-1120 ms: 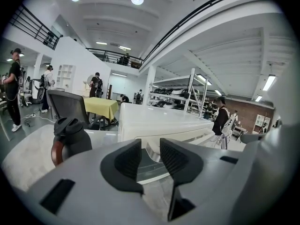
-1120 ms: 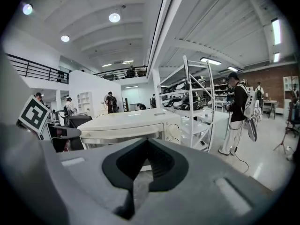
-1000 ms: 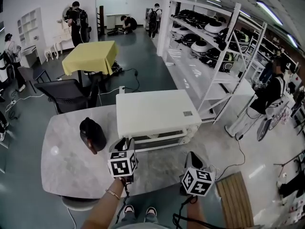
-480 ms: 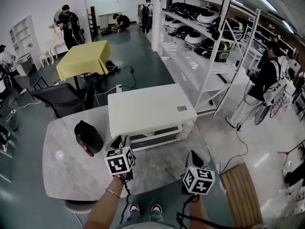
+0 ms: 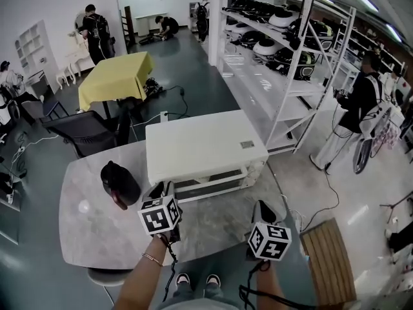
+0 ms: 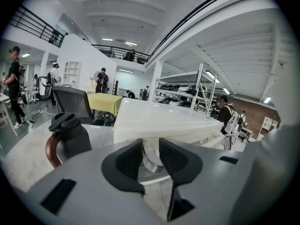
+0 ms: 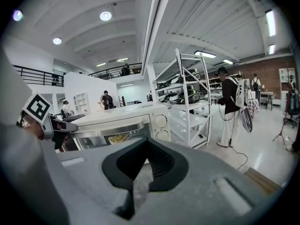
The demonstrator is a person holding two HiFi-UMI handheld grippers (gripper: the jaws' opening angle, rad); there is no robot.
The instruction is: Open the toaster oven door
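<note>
While right gripper (image 5: 262,208) hovers (jaws together), toaster oven door (image 7: 107,138) is shut.

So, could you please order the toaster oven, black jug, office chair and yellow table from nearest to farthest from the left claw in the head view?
1. toaster oven, directly ahead, front edge right at it.
2. black jug, just to the left.
3. office chair, beyond the jug, back left.
4. yellow table, farthest, behind the chair.

Head cam steeply down over table (image 5: 84,234), gripper cams low, close, seemingly near-level, sharing toaster oven (image 5: 200,144)
</note>
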